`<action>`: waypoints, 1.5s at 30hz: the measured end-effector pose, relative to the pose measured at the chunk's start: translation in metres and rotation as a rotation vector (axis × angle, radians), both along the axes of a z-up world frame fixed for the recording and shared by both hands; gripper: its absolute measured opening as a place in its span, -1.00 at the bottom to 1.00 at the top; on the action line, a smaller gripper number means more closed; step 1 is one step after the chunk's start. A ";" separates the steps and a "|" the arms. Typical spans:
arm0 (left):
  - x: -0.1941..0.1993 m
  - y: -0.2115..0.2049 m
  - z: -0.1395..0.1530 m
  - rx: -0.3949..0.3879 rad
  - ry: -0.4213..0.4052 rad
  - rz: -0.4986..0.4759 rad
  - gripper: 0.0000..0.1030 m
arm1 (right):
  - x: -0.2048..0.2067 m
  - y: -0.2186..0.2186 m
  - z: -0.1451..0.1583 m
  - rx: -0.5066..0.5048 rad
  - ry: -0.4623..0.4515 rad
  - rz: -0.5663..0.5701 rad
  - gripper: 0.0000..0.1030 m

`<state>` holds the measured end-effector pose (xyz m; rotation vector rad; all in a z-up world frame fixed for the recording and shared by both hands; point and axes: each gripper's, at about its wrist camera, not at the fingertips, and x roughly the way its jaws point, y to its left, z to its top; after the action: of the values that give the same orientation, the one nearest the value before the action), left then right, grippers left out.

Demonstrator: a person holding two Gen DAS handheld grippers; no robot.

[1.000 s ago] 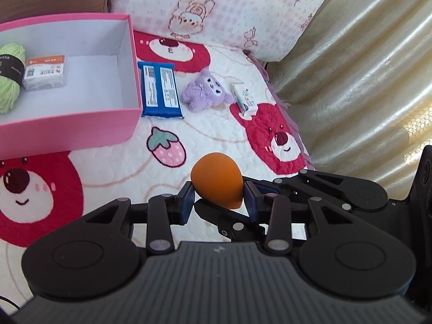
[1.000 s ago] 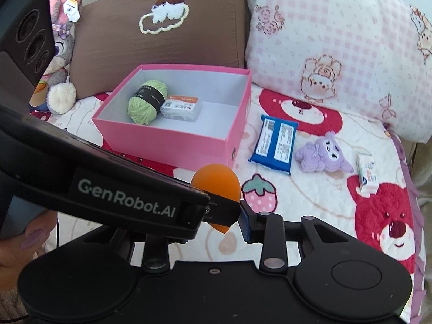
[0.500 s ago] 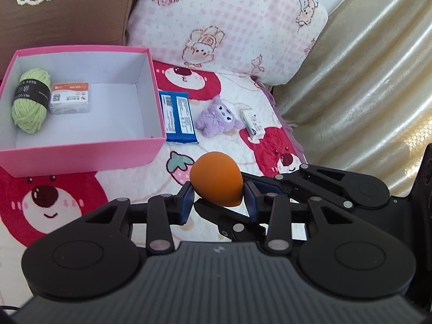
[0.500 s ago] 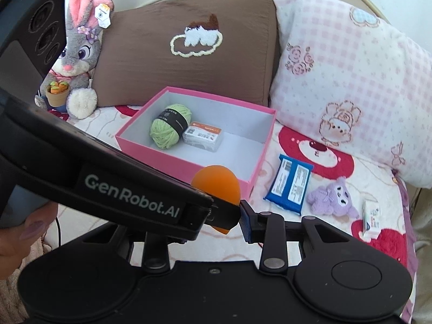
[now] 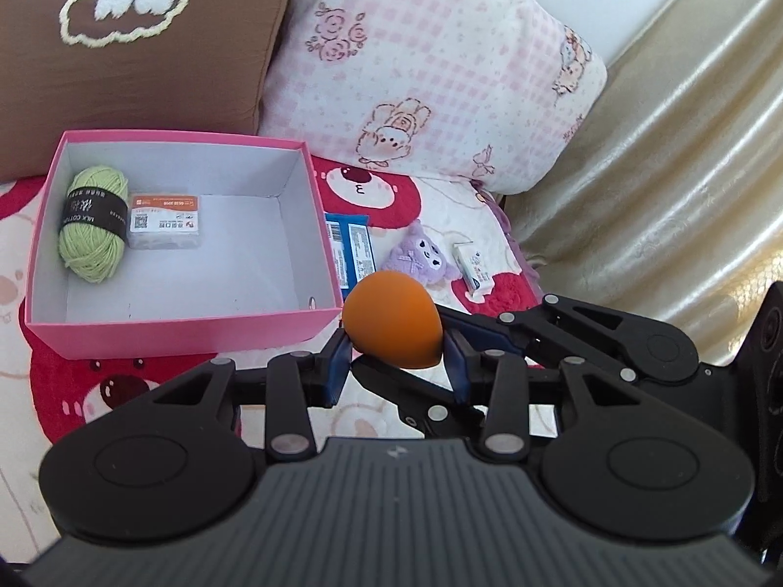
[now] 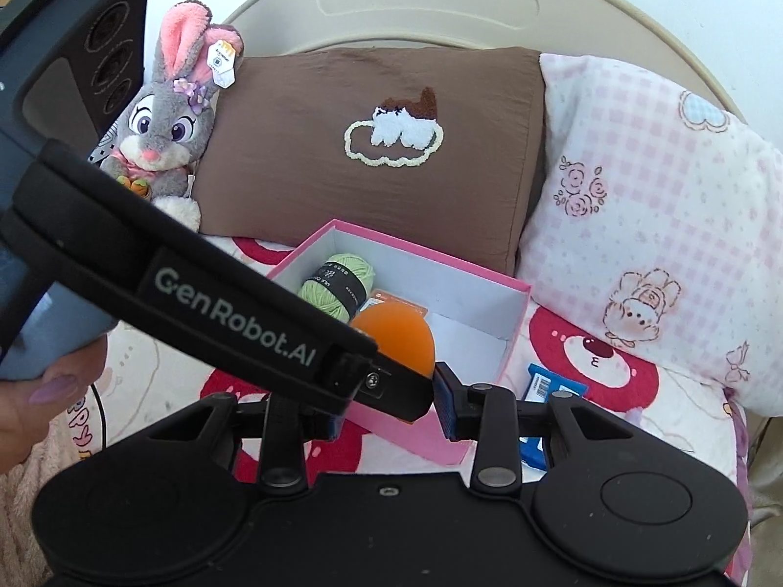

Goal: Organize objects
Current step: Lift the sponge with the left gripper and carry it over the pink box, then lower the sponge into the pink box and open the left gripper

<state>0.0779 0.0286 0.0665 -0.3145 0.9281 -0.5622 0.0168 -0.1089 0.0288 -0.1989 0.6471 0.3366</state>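
My left gripper [image 5: 395, 362] is shut on an orange egg-shaped sponge [image 5: 391, 325], held in the air near the front right corner of the pink box [image 5: 181, 330]. The sponge [image 6: 399, 337] also shows in the right wrist view, where the left gripper's body crosses in front. My right gripper [image 6: 391, 406] sits just below and around the left one; its left finger is hidden, so I cannot tell how its jaws stand. The box holds a green yarn ball [image 5: 93, 225] and a small white packet [image 5: 164, 222].
On the bear-print quilt right of the box lie a blue wrapper [image 5: 352, 249], a purple plush [image 5: 423, 259] and a small white box [image 5: 472, 271]. A brown pillow [image 6: 372, 146], a pink checked pillow [image 5: 430, 68] and a grey bunny toy [image 6: 164, 122] stand behind. A gold curtain [image 5: 660, 146] hangs on the right.
Both grippers have risen and tilted up with the sponge, so the box and the pillows now sit lower and farther in view. The grip on the sponge is unchanged.
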 end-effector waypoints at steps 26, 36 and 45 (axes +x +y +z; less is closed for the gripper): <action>0.127 0.067 -0.068 -0.078 0.112 0.163 -0.24 | 0.150 0.035 -0.055 0.128 0.139 0.008 -0.23; 0.159 0.070 -0.116 -0.094 0.134 0.221 -0.24 | 0.195 0.046 -0.092 0.059 0.219 -0.008 -0.25; 0.177 0.066 -0.149 -0.120 0.167 0.242 -0.25 | 0.219 0.046 -0.119 0.016 0.283 -0.052 -0.27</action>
<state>0.2545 0.0949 -0.0829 -0.5805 1.0016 -0.3726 0.2361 -0.0633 -0.0901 -0.1192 0.9267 0.3220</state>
